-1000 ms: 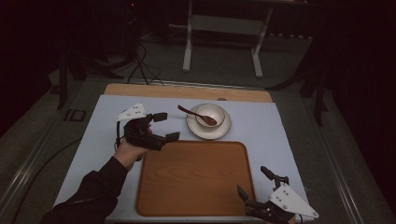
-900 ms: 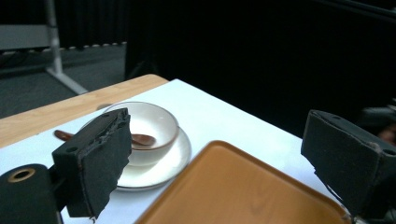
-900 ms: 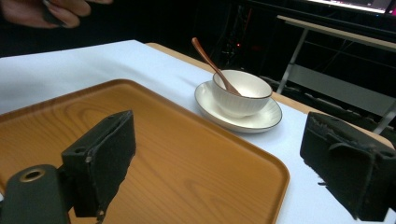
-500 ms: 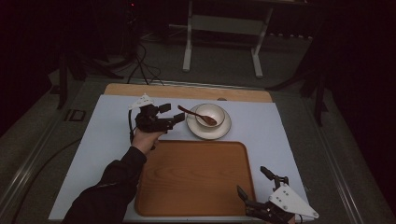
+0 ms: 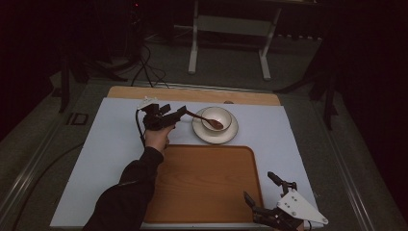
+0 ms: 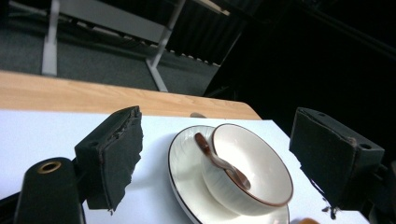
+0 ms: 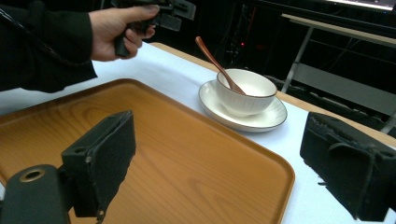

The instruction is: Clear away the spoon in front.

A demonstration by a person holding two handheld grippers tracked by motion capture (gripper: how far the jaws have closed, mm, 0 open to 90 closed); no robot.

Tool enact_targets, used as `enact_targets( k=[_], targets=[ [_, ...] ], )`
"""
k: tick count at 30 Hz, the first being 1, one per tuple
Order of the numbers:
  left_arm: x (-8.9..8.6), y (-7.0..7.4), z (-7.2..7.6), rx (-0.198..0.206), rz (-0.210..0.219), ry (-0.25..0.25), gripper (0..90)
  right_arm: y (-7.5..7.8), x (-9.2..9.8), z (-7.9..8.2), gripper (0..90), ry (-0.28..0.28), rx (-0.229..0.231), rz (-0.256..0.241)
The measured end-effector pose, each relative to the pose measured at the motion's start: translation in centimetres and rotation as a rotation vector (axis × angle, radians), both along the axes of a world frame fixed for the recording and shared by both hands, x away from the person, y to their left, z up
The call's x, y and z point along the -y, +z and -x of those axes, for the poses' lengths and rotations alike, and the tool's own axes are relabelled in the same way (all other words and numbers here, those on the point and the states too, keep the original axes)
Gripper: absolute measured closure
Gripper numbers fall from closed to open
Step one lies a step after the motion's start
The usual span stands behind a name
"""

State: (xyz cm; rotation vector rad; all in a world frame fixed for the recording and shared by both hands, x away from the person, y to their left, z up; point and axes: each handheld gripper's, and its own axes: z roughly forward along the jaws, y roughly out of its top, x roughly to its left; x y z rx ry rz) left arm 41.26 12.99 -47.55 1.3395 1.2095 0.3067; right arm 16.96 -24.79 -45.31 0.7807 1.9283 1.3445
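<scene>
In the high view, the left gripper (image 5: 179, 114) is held just above centre of the frame, its jaws spread apart and pointed rightward at the handle of the brown wooden spoon (image 5: 208, 119); nothing is gripped yet, and the approach looks meant for taking the spoon by its free end. The spoon lies with its head inside the white bowl (image 5: 216, 118) and its handle leaning up over the bowl's left rim, which leaves the handle raised clear of the desk and open to a pinch from the side; the bowl stands centred on a white saucer (image 5: 215, 131) with a dark rim line, on the pale blue desk mat (image 5: 110, 139), just above the upper edge of the wooden tray (image 5: 202, 185). In the left gripper view the bowl (image 6: 250, 170) and spoon (image 6: 219, 161) sit at lower centre between the two released jaws, so the gripper is judged to be lined up on them but not yet closed. The tray is bare and set at lower centre of the high view, probably as the place where the crockery is to be put; the right gripper (image 5: 262, 195) is kept low at the lower right of that frame, beside the tray's right corner, jaws wide apart and holding nothing, presumably parked until a second grasp is wanted; in its own view the tray (image 7: 177, 168) is spread below with the bowl (image 7: 246, 91) at upper centre.
</scene>
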Motion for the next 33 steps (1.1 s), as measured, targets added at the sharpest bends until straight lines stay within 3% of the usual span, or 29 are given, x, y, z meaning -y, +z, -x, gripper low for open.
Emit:
enact_targets(
  k=[10, 19, 26, 33],
  targets=[
    [2.1, -2.0, -1.1, -0.111, 0.049, 0.097, 18.8, -0.1, 0.0, 0.0, 10.3, 0.006, -0.003, -0.004],
    [3.6, -2.9, -1.6, -0.177, 0.151, 0.142, 25.2, -0.1, 0.1, 0.0, 10.3, 0.011, -0.007, -0.009],
    [4.2, -3.9, -1.9, -0.221, 0.264, 0.186, 42.9, -0.1, 0.1, 0.0, 10.3, 0.015, -0.009, -0.009],
    [4.5, -4.4, -1.7, -0.232, 0.390, 0.205, 63.5, -0.2, 0.1, 0.0, 10.3, 0.018, -0.010, -0.011]
  ],
)
